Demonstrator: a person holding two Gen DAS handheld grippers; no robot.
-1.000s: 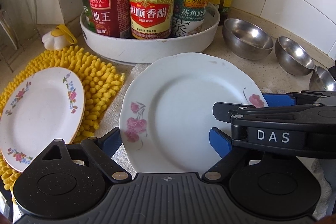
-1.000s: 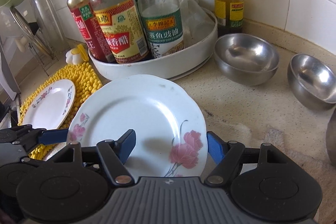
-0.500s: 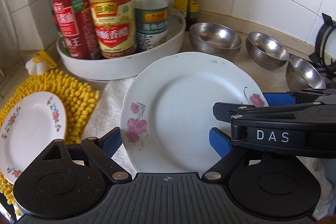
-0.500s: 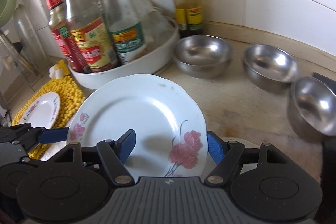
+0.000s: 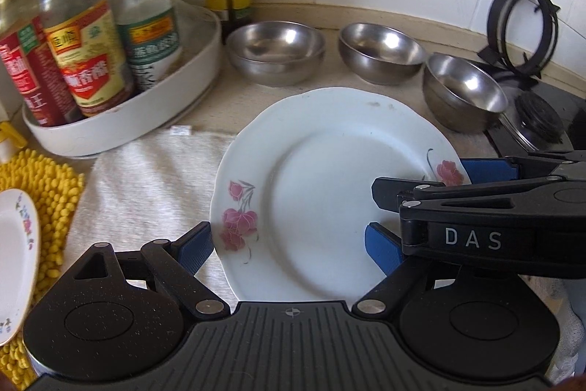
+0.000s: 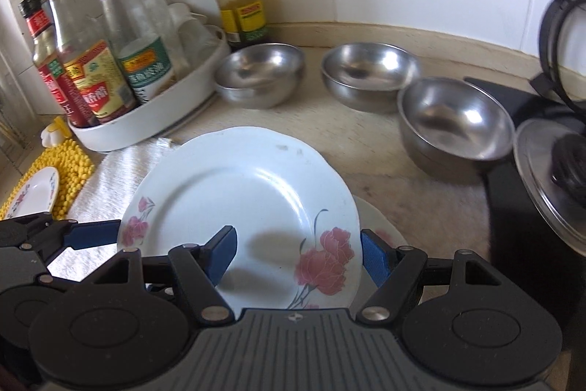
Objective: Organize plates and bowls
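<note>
Flowered plate (image 5: 322, 185) held as before; third steel bowl (image 5: 463, 96) newly visible.

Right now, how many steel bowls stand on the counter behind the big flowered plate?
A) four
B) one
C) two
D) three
D: in the right wrist view three steel bowls stand in a row on the counter beyond the big flowered plate: the left bowl next to the white bottle tray, the middle bowl, and the right bowl by the stove.
</note>
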